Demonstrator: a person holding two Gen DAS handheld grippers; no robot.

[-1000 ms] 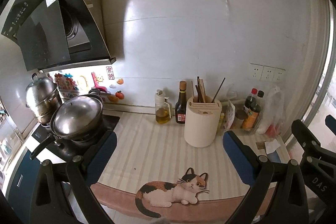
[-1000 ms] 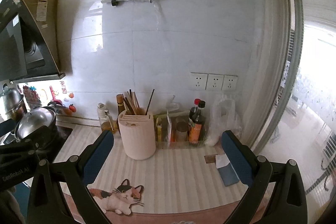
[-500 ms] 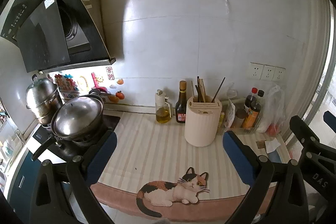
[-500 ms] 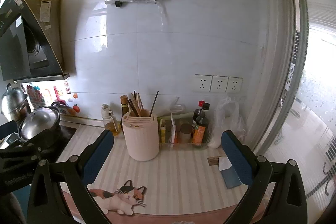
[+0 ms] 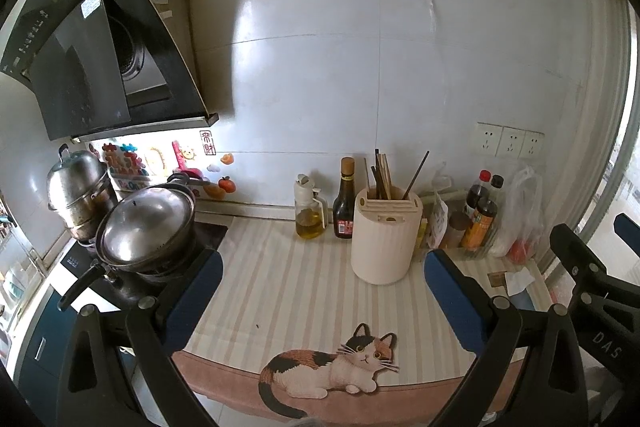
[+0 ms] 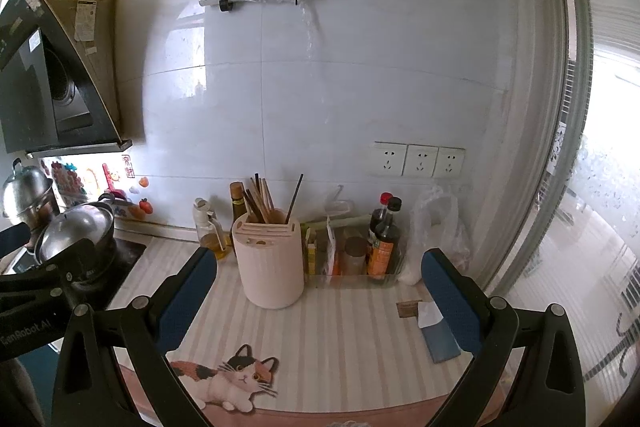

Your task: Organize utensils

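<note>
A cream utensil holder (image 5: pixel 385 235) stands at the back of the striped counter mat, with several chopsticks (image 5: pixel 383 171) upright in it. It also shows in the right wrist view (image 6: pixel 272 264), chopsticks (image 6: pixel 260 195) included. My left gripper (image 5: pixel 322 291) is open and empty, held above the mat in front of the holder. My right gripper (image 6: pixel 320 297) is open and empty, a little in front of the holder. No loose utensil lies on the mat.
An oil cruet (image 5: pixel 308 207) and dark sauce bottle (image 5: pixel 345 205) stand left of the holder. A tray of bottles (image 6: pixel 382 241) and a plastic bag (image 6: pixel 434 227) sit to its right. Pots (image 5: pixel 146 227) sit on the stove. A tissue pack (image 6: pixel 438 335) lies at the right.
Both grippers have drifted slightly; the right wrist view has risen and pulled back a little. Both stay open and empty.
</note>
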